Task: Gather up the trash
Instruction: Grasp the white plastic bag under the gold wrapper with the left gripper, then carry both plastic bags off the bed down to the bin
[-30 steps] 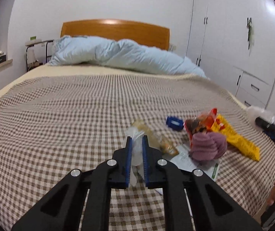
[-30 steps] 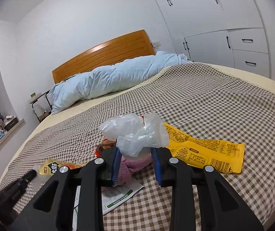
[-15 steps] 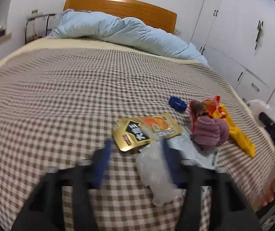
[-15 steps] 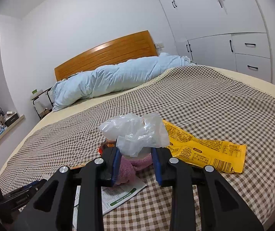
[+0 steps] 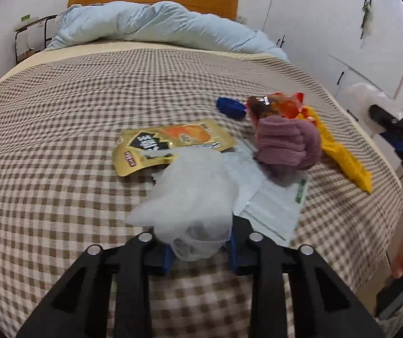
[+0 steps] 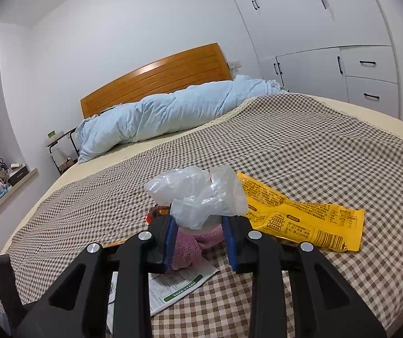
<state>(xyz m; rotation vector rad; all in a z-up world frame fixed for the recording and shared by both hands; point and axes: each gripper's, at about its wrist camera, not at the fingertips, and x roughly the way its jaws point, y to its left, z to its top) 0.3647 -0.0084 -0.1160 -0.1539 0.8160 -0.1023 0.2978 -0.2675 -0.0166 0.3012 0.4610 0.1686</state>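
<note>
Clearly the left claw [image 5: 198, 249], spread wide, has a limp clear plastic bag [image 5: 193, 191] lying between its fingers on the bed [image 5: 60, 129]: light, slippery, best pinched at a bunched fold. Rightward, the right claw [image 6: 198, 242], spread, frames another crumpled bag [image 6: 198, 194]; contact unclear.

Ahead-left of your left gripper [image 5: 200, 249]: bare checked bedspread [image 5: 60, 129], open run up to the blue duvet [image 5: 156, 25] at the headboard. Dead ahead is blocked: crumpled clear plastic [image 5: 193, 191] sits between the jaws and hides the tips, gold pouch [image 5: 170, 143] just beyond it. Ahead-right is packed: paper sheets [image 5: 269, 197], purple knit bundle [image 5: 286, 140], red wrapper [image 5: 274, 105], blue item [image 5: 229, 107], yellow wrapper [image 5: 342, 157]. Right gripper [image 6: 198, 239]: plastic [image 6: 198, 194] and the knit bundle [image 6: 187, 245] fill the gap; yellow wrapper [image 6: 300, 217] lies just right; open bedspread [image 6: 328, 140] beyond it.
</note>
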